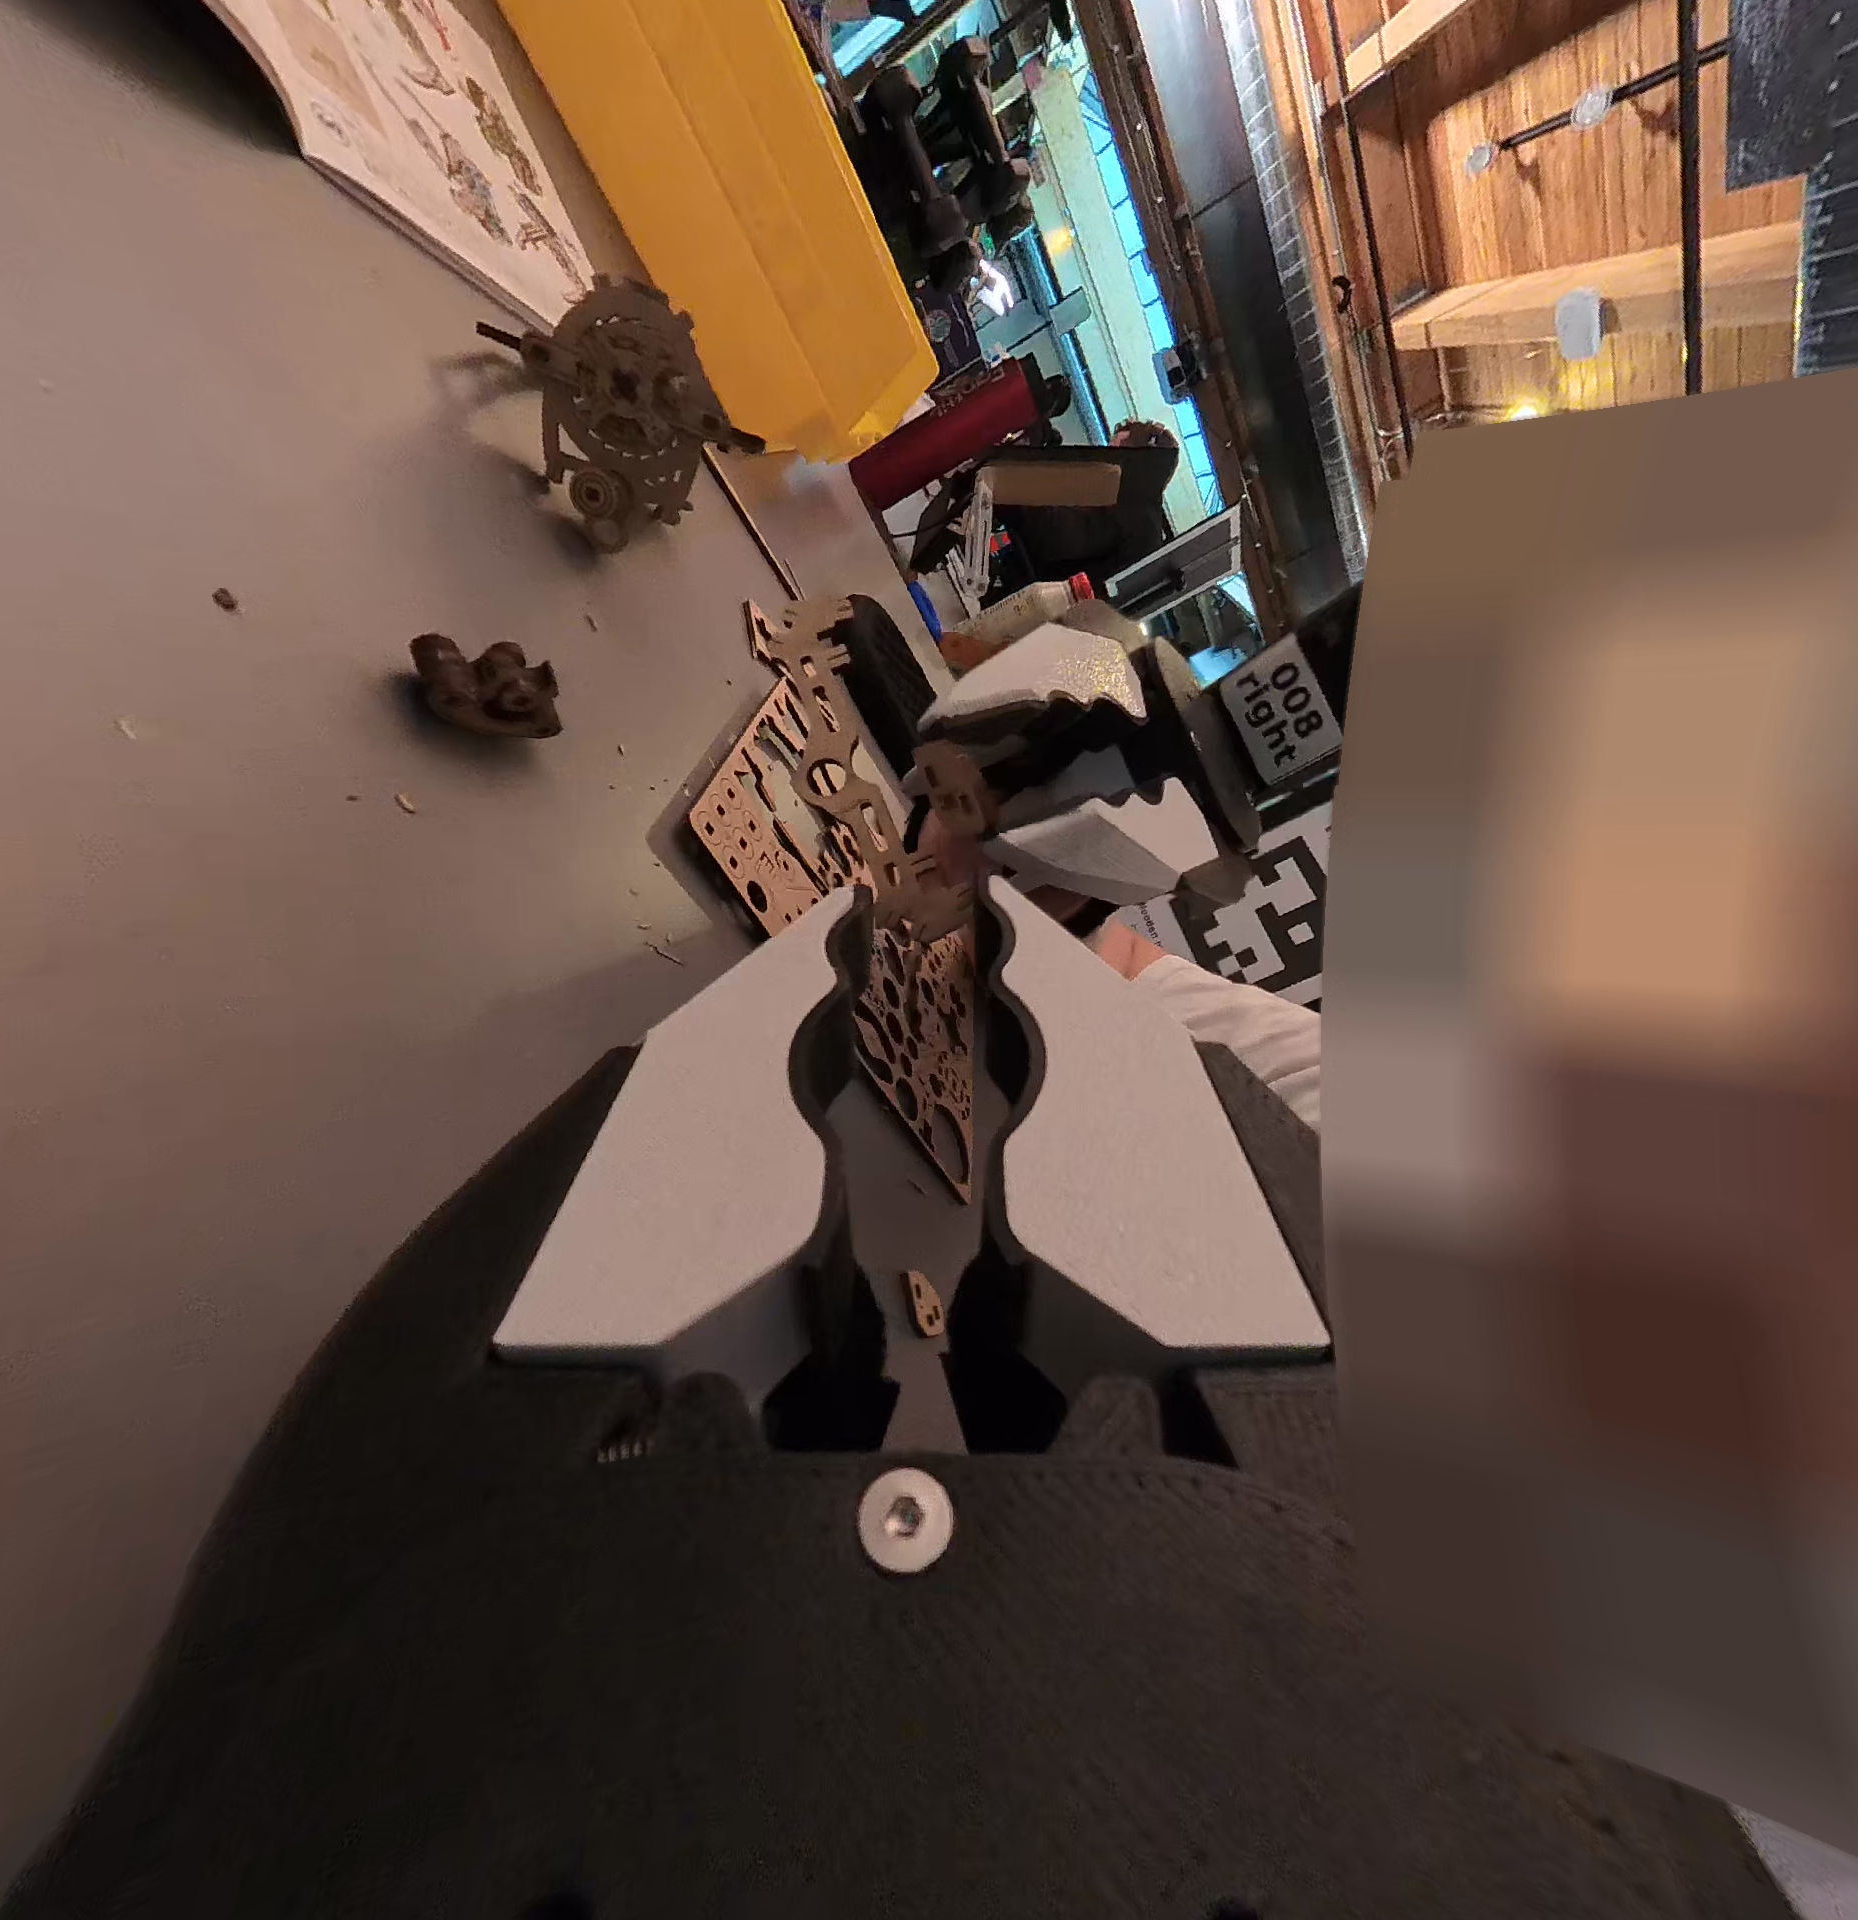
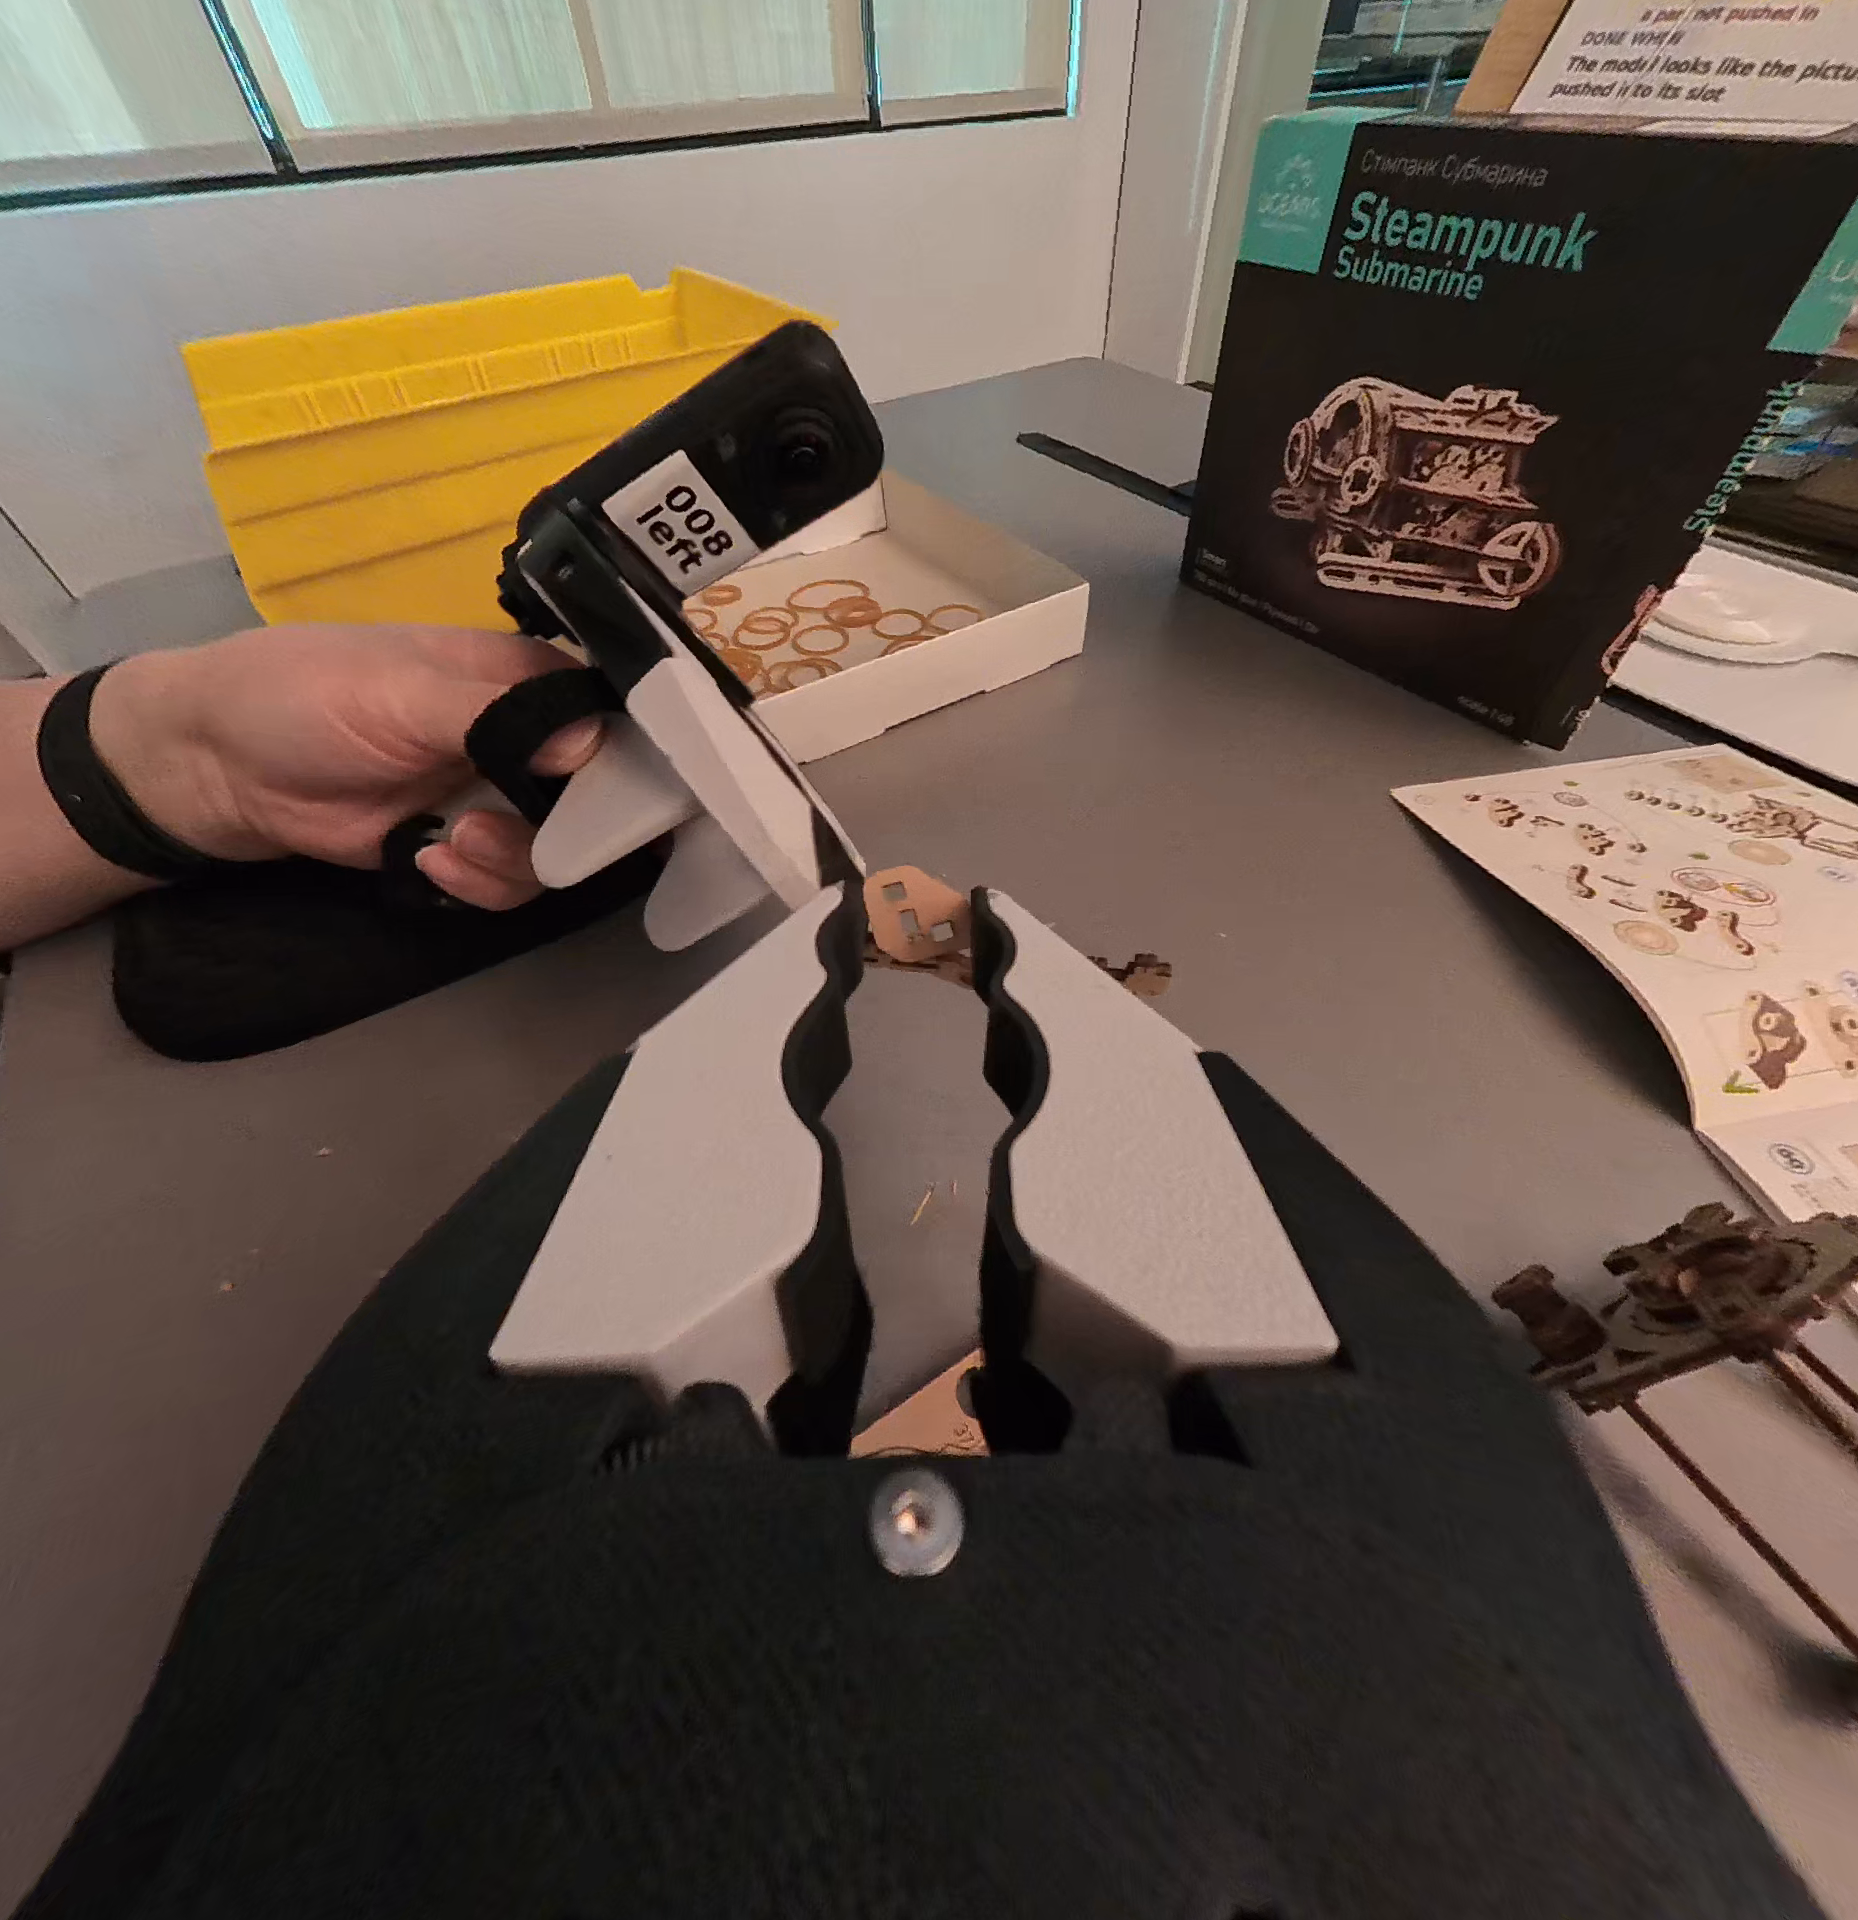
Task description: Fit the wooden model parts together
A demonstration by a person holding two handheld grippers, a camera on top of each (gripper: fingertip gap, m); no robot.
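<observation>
My left gripper (image 1: pixel 920 902) is shut on a flat wooden lattice part (image 1: pixel 837 717) that sticks out past its fingertips. In the right wrist view a hand holds the left gripper (image 2: pixel 800 883), tilted down to the right. My right gripper (image 2: pixel 909 909) is shut on a small pale wooden part with slots (image 2: pixel 909 923). It holds this part right at the left gripper's tip, over the lattice part (image 2: pixel 1138 971). The left wrist view shows the right gripper (image 1: pixel 966 800) and the small part (image 1: pixel 951 784) against the lattice; I cannot tell whether they are joined.
A half-built dark wooden model (image 1: pixel 624 416) (image 2: pixel 1683 1309) and a small dark sub-assembly (image 1: pixel 483 686) stand on the grey table. A punched wooden sheet (image 1: pixel 743 821), a yellow bin (image 2: pixel 405 457), a white tray of rubber bands (image 2: pixel 904 623), the kit box (image 2: pixel 1507 416) and an open instruction booklet (image 2: pixel 1683 935) surround the work. The grippers are tip to tip, or close to it. The half-built dark wooden model (image 1: pixel 624 416) is about equally far from each gripper, around 15 cm. Seen from the right wrist view (image 2: pixel 1673 1296) as well.
</observation>
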